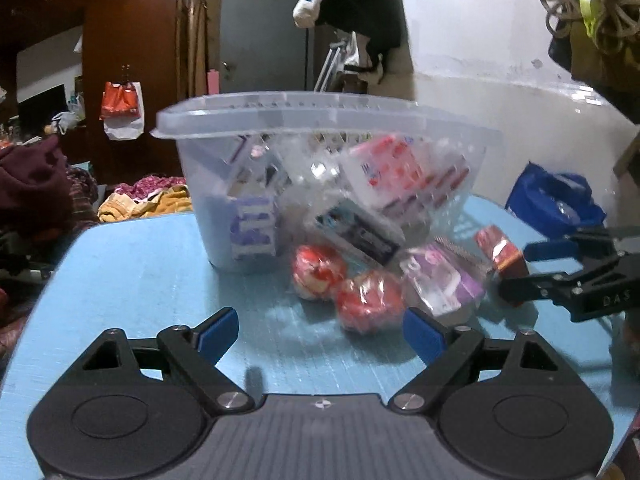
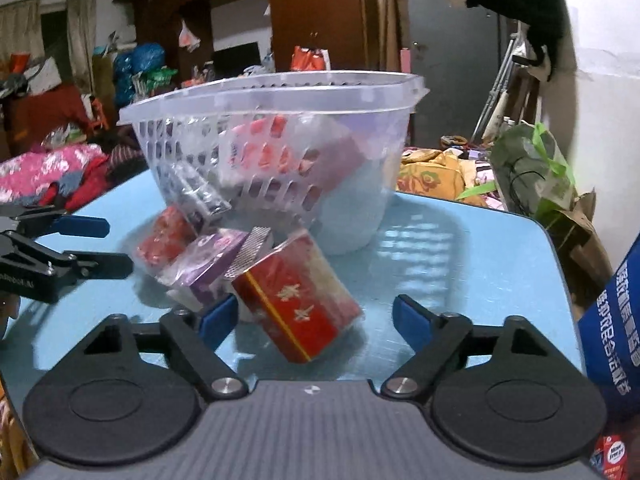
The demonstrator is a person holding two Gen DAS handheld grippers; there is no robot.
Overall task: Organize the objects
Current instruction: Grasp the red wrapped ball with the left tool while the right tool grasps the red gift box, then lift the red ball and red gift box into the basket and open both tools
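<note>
A clear plastic basket stands tipped on the blue table, with small packets spilling from it. Two red-and-white wrapped balls and a purple packet lie in front of it. A red box lies tilted by the basket. My left gripper is open and empty, just short of the balls. My right gripper is open, its fingers either side of the red box without touching it. Each gripper shows in the other's view: the right one and the left one.
A blue printed bag stands at the table's right edge and also shows in the left wrist view. A green bag sits behind the table. Piles of clothes lie beyond the far edge.
</note>
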